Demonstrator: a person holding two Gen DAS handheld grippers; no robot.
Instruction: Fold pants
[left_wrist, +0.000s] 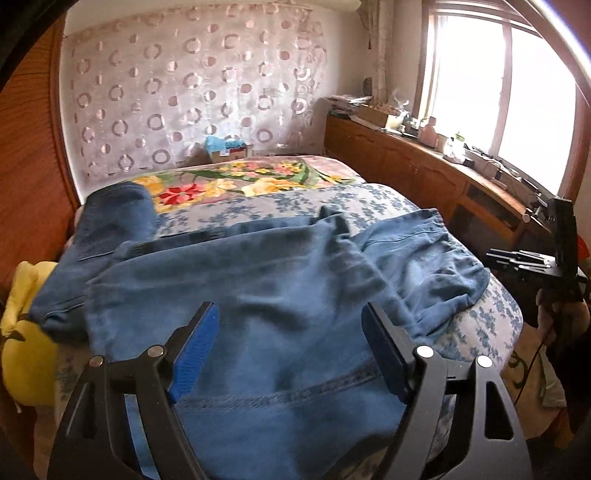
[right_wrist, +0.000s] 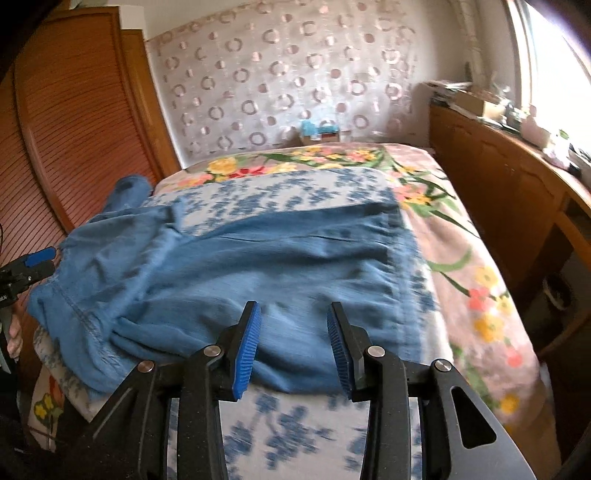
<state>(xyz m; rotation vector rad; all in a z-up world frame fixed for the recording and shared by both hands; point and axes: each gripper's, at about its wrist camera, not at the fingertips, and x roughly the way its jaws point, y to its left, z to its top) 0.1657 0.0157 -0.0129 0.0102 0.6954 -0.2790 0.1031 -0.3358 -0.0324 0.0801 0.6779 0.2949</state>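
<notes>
Denim pants (left_wrist: 280, 280) – blue, rumpled on bed | L tongs (left_wrist: 291, 347) wide, empty | R tongs (right_wrist: 293, 347) half-open, empty

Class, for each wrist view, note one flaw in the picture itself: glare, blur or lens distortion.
Left wrist view: the window is blown out white, and the fisheye bends its frame. Right wrist view: motion blur smears the blue-flowered sheet and the near pants; the window glares at the right edge.
</notes>
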